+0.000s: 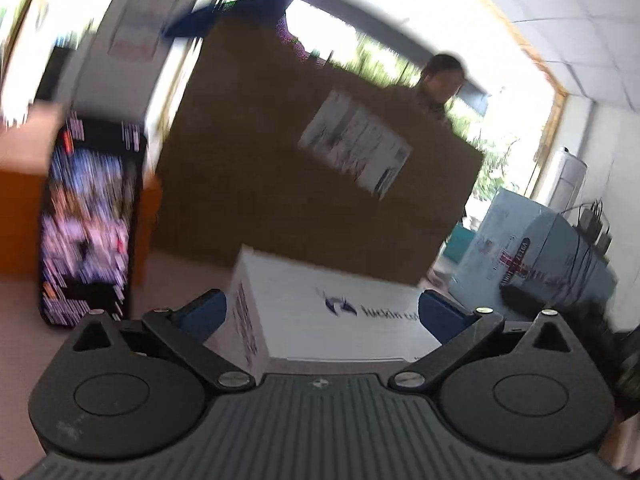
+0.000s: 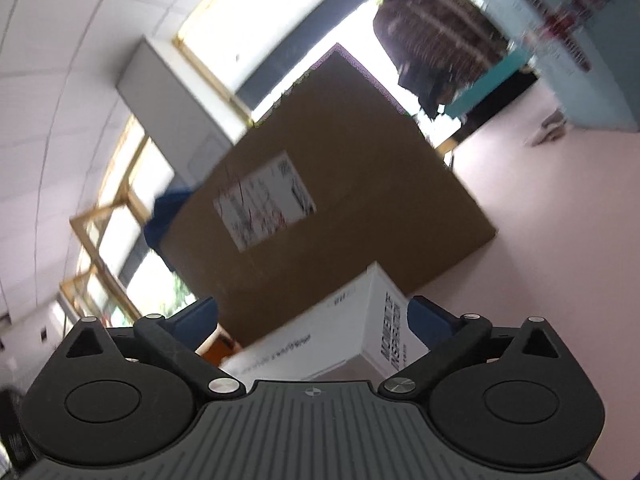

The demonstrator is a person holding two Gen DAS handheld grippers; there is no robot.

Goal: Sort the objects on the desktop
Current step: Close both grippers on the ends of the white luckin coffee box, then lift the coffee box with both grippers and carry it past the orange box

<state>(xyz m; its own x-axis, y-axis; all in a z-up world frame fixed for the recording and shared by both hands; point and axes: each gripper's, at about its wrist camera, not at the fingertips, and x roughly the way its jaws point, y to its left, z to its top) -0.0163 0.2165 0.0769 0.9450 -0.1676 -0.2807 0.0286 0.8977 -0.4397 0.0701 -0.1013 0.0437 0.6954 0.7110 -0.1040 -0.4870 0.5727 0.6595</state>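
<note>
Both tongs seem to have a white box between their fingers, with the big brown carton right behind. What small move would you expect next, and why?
Probably a short carry towards the brown carton. The left tongs hold a white box between their blue pads, and so do the right tongs with theirs. Both views are tilted and blurred, so the exact drop spot cannot be told.

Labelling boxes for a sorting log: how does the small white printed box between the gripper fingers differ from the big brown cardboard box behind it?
The small white printed box is white with a blue logo; the big brown cardboard box is plain brown with a white label. The white box is far smaller and sits between the left gripper fingers; the brown box stands free behind. Both are rectangular cartons.
</note>
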